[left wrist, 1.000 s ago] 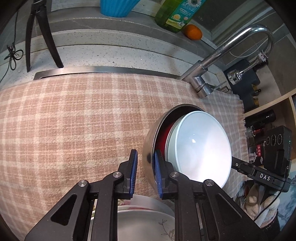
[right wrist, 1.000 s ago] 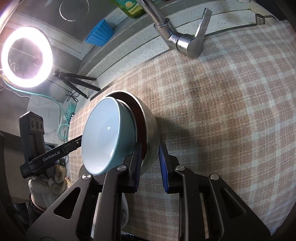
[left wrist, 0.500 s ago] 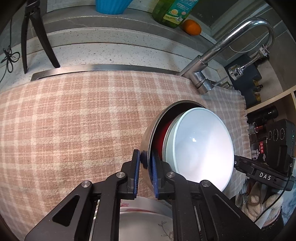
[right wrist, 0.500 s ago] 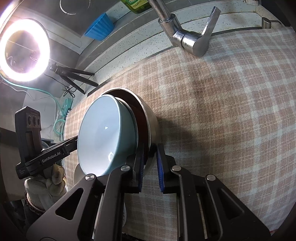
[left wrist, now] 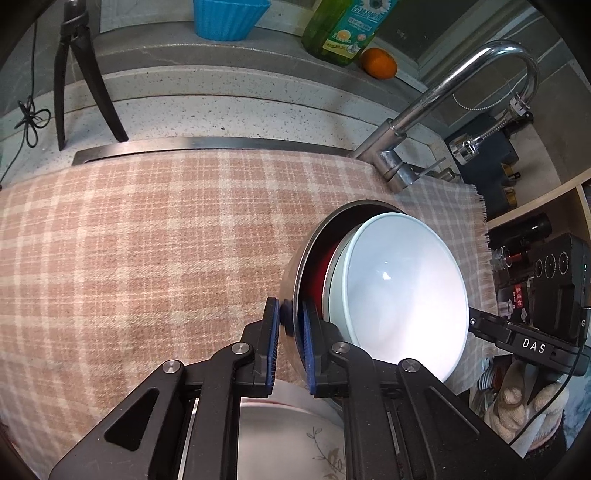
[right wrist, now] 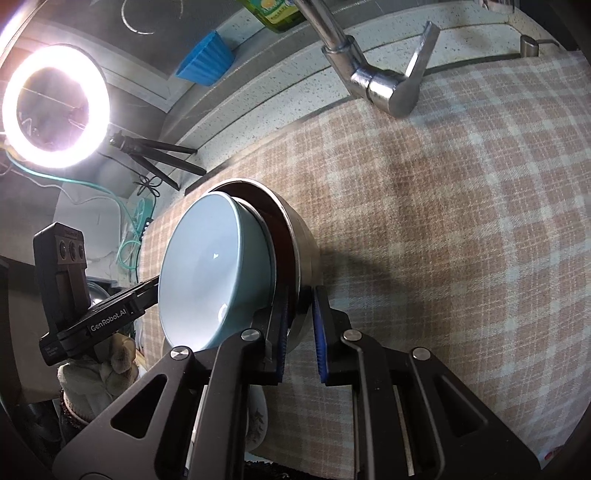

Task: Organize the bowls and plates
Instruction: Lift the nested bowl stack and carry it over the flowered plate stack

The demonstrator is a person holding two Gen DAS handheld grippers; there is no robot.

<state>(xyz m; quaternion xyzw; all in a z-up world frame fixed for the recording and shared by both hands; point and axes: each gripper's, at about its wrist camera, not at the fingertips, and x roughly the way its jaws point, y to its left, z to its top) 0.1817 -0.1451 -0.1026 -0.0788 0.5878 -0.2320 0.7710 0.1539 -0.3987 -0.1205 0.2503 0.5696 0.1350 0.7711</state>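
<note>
A steel bowl sits tilted over the checked cloth, with a red bowl and a light blue bowl nested inside it. My left gripper is shut on the steel bowl's near rim. In the right wrist view the same steel bowl holds the light blue bowl, and my right gripper is shut on the opposite side of the rim. A white plate with a leaf pattern lies under the left gripper; it also shows as the plate below the right fingers.
A chrome faucet rises behind the cloth. On the ledge stand a blue cup, a green soap bottle and an orange. A ring light on a tripod is at the left. Shelves with bottles are at the right.
Both grippers' jaws have closed from a small gap onto the steel bowl's rim. The bowl stack has hardly shifted.
</note>
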